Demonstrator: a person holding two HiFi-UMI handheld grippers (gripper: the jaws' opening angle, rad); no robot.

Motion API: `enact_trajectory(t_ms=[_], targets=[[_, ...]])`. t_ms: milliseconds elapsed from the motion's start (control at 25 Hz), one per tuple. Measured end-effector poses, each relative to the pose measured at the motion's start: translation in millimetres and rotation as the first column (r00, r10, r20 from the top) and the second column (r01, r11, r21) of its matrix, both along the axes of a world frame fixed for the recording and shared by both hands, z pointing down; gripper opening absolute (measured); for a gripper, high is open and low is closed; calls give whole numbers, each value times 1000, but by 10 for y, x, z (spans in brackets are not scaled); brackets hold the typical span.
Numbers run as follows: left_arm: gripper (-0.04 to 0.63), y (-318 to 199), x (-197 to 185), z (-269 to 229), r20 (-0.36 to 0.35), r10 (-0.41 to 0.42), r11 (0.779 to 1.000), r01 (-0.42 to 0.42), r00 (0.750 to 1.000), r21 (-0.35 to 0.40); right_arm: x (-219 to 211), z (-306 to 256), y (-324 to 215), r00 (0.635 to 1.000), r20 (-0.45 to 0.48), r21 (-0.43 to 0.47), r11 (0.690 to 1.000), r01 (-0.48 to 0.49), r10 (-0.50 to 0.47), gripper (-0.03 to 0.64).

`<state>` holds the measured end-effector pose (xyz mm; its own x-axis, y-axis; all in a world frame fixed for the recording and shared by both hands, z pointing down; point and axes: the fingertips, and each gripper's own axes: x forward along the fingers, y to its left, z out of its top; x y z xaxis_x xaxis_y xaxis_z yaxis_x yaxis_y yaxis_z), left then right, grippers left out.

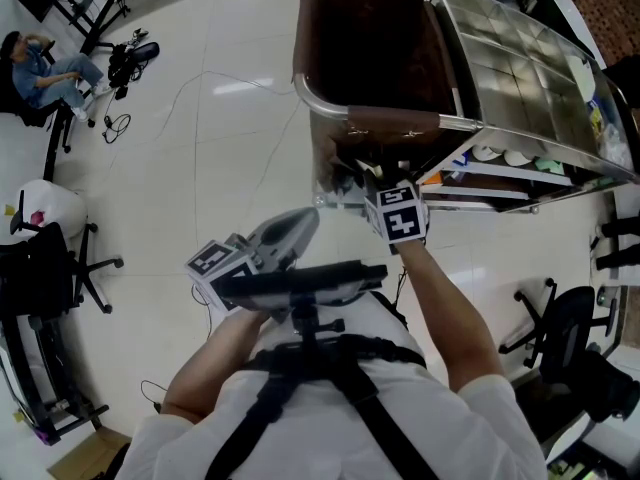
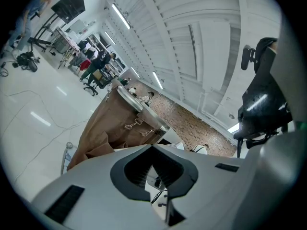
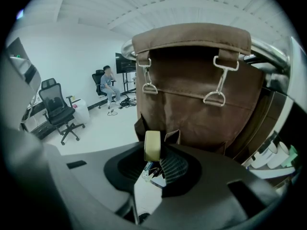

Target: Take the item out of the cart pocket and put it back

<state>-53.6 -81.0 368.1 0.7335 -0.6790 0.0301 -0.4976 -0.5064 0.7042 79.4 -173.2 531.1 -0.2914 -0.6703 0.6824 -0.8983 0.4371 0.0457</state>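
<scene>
At the cart's (image 1: pixel 470 120) left end, the right gripper (image 3: pixel 154 153) is close up to the brown bag (image 3: pixel 192 85) hung off the rail, jaws pinching a tan roll (image 3: pixel 152 145) seen edge-on, looks like tape. Roll is just in front of the pocket (image 3: pixel 173 136) at the bag's lower edge, outside it; touching the cloth or not, cannot tell. Only the right gripper view shows the roll and the pinch. Head view has both lost in the dark under the rail, it just gives the right gripper's place against the bag's near side.

Left gripper (image 2: pixel 152 148) has its jaws pressed together at the tips, nothing between. Head view puts it low by the person's chest, tips toward the cart but well apart from it.

Left gripper view catches the bag side-on with its chain clips (image 2: pixel 133 124), and a brick strip (image 2: pixel 192 124) beyond.

Right gripper view shows two metal strap clips (image 3: pixel 216 97) on the bag face, an office chair (image 3: pixel 58 110) and a seated person (image 3: pixel 109 84) behind.

Head view alone shows the steel top (image 1: pixel 505 53), the open bag mouth, and white cups (image 1: pixel 505 156) on the shelf under the top's near edge
</scene>
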Motion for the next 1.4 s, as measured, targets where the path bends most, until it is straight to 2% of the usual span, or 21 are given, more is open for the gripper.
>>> enact_trajectory(t_ms=[1400], targets=[[-6,-72,38,-6,0,16,1000,-16,1000,5,31,-360,29,998,66,64,998,-6,1,75]])
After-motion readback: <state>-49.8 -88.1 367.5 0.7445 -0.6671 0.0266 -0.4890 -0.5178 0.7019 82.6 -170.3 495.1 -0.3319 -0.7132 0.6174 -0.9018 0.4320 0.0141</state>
